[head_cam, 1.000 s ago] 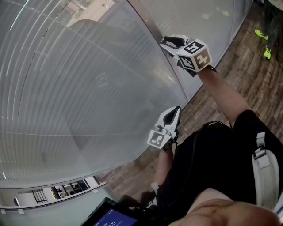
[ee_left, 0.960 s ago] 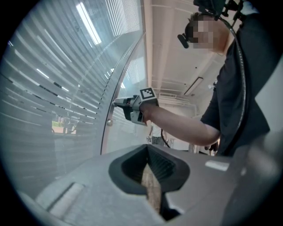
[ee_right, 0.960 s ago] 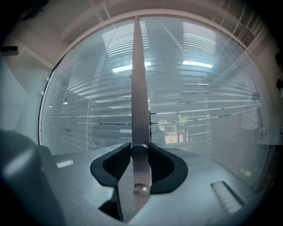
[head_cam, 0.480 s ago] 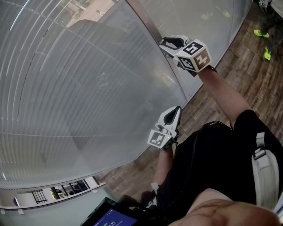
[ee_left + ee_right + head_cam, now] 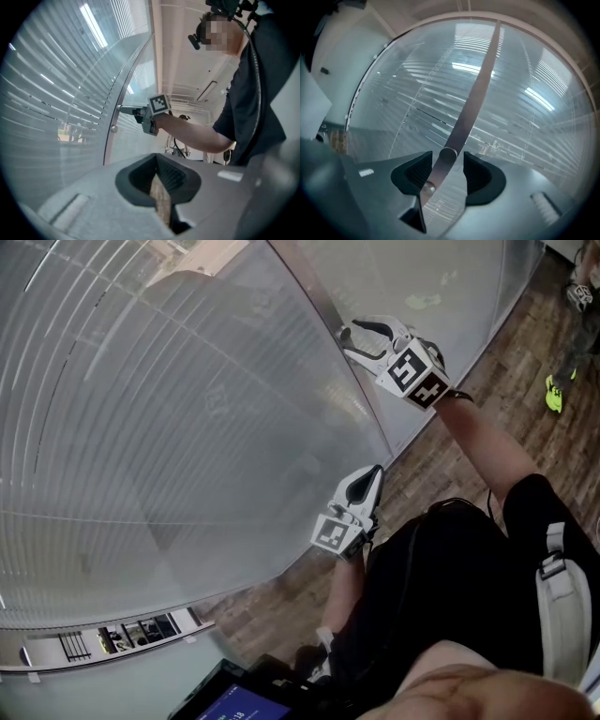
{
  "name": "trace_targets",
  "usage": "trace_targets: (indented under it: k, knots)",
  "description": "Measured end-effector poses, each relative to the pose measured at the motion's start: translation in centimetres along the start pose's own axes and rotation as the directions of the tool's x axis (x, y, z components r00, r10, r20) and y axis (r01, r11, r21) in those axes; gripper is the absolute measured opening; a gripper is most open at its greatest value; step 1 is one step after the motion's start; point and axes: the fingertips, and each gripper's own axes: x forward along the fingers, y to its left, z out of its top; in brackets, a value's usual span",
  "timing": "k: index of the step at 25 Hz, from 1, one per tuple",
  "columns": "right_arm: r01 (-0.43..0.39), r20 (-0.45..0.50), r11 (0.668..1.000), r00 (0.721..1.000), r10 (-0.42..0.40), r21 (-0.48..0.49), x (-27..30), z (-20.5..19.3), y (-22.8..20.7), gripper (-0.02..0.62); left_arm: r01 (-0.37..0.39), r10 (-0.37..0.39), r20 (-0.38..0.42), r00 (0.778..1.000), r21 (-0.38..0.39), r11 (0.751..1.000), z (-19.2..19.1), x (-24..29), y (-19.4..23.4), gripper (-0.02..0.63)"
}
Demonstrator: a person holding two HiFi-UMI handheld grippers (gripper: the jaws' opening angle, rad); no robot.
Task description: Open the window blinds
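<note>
Window blinds (image 5: 141, 427) are hanging behind glass left of the metal frame strip (image 5: 473, 103), whose knob (image 5: 444, 155) is sitting untouched btwn the right hand-held gripper's (image 5: 349, 337) opening jaws, while the left hand-held gripper (image 5: 375, 472), pressed together & empty, is hovering lower, off the glass.

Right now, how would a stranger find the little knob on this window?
Find the big window with grey blinds behind the glass, then the metal strip running up between two panes. The knob sticks out of that strip between the opening jaws of the right gripper; it is a round grey stub, bigger than the tiny shiny ball beside it.
</note>
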Motion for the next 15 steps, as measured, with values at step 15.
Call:
trace_targets:
  k: [15]
  knots:
    - [0.009, -0.055, 0.687, 0.996, -0.070, -0.726, 0.4, 0.5, 1.4, 0.195, -0.022, 0.022, 0.004, 1.000, 0.004, 1.000, 0.1, 0.4, -1.0, 0.002]
